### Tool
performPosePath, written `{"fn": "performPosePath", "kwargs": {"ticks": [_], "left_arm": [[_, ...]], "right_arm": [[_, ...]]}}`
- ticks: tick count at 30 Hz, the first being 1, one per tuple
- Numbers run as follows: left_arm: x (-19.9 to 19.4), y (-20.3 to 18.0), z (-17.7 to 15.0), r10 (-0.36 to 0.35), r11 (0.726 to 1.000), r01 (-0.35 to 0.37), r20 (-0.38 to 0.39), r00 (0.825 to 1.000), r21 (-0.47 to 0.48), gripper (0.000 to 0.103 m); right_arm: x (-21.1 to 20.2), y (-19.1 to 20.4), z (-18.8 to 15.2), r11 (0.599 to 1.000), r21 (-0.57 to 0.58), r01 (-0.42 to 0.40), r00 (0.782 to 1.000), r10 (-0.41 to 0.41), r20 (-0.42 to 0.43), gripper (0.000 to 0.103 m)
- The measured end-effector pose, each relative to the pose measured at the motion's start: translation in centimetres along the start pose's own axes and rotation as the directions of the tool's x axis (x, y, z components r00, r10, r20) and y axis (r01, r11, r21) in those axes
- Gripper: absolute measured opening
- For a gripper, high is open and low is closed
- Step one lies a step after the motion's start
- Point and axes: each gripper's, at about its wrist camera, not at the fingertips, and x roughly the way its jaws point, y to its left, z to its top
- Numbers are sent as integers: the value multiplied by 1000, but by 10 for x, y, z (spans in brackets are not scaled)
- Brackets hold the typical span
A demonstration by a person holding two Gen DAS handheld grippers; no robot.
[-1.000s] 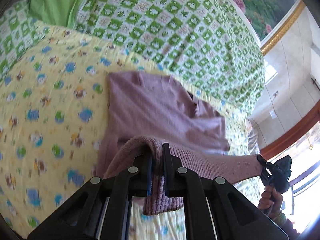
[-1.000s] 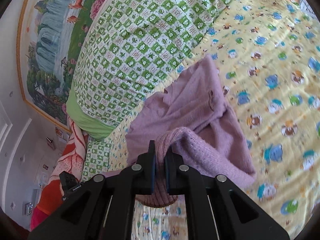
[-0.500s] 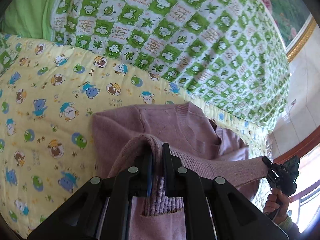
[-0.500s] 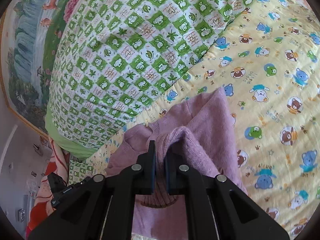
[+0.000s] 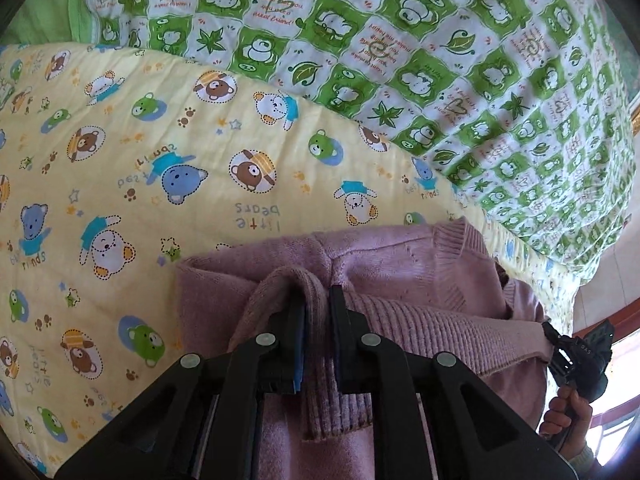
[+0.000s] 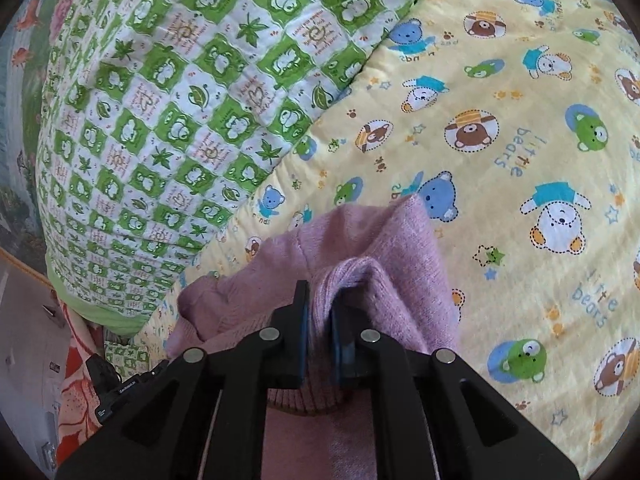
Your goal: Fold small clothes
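A pink knit sweater (image 5: pixel 400 264) lies on the yellow bear-print sheet (image 5: pixel 192 168). Its ribbed hem has been brought over the body toward the neckline. My left gripper (image 5: pixel 318 296) has a fold of the hem between its pads and its jaws are opening. In the right wrist view the sweater (image 6: pixel 384 240) is bunched under my right gripper (image 6: pixel 320 292), which also pinches the hem, its jaws starting to open. The right gripper (image 5: pixel 576 356) with a hand (image 5: pixel 564 416) shows at the left view's right edge. The left gripper (image 6: pixel 116 384) appears at the right view's lower left.
A green-and-white checked quilt (image 5: pixel 420 52) is heaped just beyond the sweater, also in the right wrist view (image 6: pixel 180 100). Yellow sheet (image 6: pixel 520 152) spreads to the right of the sweater. An orange patterned cloth (image 6: pixel 76 400) and the wall lie at the far left.
Both grippers have carried the hem forward and down over the sweater toward its neckline. The quilt now looms much closer. Their jaws stand slightly wider around the fabric.
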Motion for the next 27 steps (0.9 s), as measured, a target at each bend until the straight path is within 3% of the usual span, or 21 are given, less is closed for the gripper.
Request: {"fn": "performPosePath", "kwargs": {"ticks": [3, 6, 8, 9, 11, 16, 19, 23, 27], "left_arm": [[-3, -2, 2, -5, 1000, 5, -2, 1000, -2, 16], [-11, -2, 5, -7, 1000, 7, 10, 1000, -24, 28], [-24, -1, 7, -6, 999, 7, 29, 1000, -36, 41], [-34, 0, 6, 22, 999, -20, 53, 998, -43, 57], [-53, 2, 4, 63, 997, -57, 105, 992, -55, 68], [-95, 4, -24, -6, 999, 12, 139, 990, -43, 68], [-98, -12, -60, -92, 995, 89, 67, 994, 36, 68], [-76, -50, -117, -131, 975, 141, -71, 989, 174, 67], [-44, -80, -156, -129, 953, 169, -168, 977, 251, 66]], "right_arm": [[3, 2, 2, 1000, -10, 11, 1000, -11, -12, 14], [0, 5, 6, 1000, -5, -1, 1000, 1, -24, 27], [-7, 8, 9, 1000, 3, -7, 1000, 7, -9, 42], [-13, 9, 10, 1000, 4, -3, 1000, 3, 10, 47], [-28, 15, 12, 1000, -1, 27, 997, -27, 68, 62], [-59, 28, 3, 999, -38, 6, 993, -1, 117, 63], [-73, 46, -21, 991, -134, -16, 994, 31, 109, 63], [-66, 74, -79, 945, -325, -48, 999, 44, -20, 62], [-40, 97, -138, 869, -482, -117, 981, 27, -190, 54]]}}
